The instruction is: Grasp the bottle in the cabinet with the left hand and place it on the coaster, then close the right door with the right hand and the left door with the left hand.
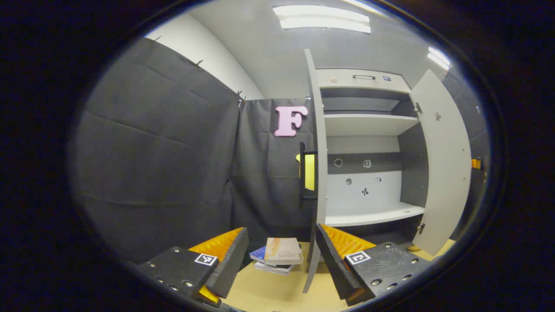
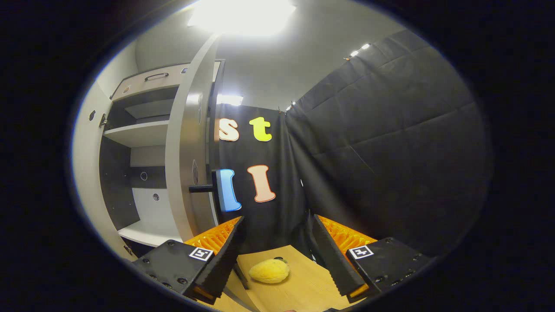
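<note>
Fingers (image 1: 234, 255) spread before stacked books (image 1: 279, 255), cover text perhaps unreadable.

From the left gripper view I look low over the table (image 1: 260, 286), facing the open cabinet (image 1: 368, 125) a little right of centre, with the left door (image 1: 318, 173) edge-on just ahead and near. From the right gripper view I sit near the right door (image 2: 190, 164), facing its outer edge and the booth's corner beyond, cabinet off to my left. Both views share the cabinet's shelves (image 2: 138, 134), its top handle and the tabletop.
</note>
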Action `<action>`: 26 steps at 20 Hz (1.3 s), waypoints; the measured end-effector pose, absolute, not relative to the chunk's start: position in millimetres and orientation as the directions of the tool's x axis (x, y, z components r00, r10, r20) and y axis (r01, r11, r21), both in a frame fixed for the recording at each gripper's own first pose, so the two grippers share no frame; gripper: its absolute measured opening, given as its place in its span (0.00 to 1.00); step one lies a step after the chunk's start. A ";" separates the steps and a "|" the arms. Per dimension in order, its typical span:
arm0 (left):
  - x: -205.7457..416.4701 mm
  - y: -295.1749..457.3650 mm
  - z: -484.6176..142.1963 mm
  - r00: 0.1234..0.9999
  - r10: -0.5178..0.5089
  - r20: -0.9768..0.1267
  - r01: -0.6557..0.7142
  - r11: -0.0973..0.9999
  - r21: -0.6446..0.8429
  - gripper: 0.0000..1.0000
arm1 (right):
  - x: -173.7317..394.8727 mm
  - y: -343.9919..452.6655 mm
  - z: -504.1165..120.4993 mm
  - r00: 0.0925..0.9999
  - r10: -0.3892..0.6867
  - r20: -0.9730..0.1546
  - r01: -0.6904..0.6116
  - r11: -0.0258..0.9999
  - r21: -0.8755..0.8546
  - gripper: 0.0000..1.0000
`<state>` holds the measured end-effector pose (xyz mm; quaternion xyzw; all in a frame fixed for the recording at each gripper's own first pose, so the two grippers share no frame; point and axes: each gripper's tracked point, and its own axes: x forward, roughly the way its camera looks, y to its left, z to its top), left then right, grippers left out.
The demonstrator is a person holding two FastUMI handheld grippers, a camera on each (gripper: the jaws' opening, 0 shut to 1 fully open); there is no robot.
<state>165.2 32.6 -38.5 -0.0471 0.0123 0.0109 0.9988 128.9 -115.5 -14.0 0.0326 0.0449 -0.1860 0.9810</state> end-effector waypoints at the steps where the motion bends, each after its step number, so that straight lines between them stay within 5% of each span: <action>1: 168.3 39.1 -39.7 0.999 0.027 -0.027 -0.030 0.995 -0.091 0.91 | 128.7 -116.6 -13.5 0.922 -0.373 -0.099 0.379 0.924 0.044 0.98; 16: 219.9 68.4 -43.4 1.000 -0.026 -0.006 0.025 0.994 -0.109 0.91 | 121.8 -54.0 -4.3 0.937 -0.343 -0.063 0.343 0.939 -0.001 0.97; 26: 217.4 75.6 -48.5 1.000 -0.016 -0.014 0.015 0.993 -0.117 0.91 | 146.8 28.0 -7.0 0.984 -0.167 -0.054 0.168 0.986 0.018 0.92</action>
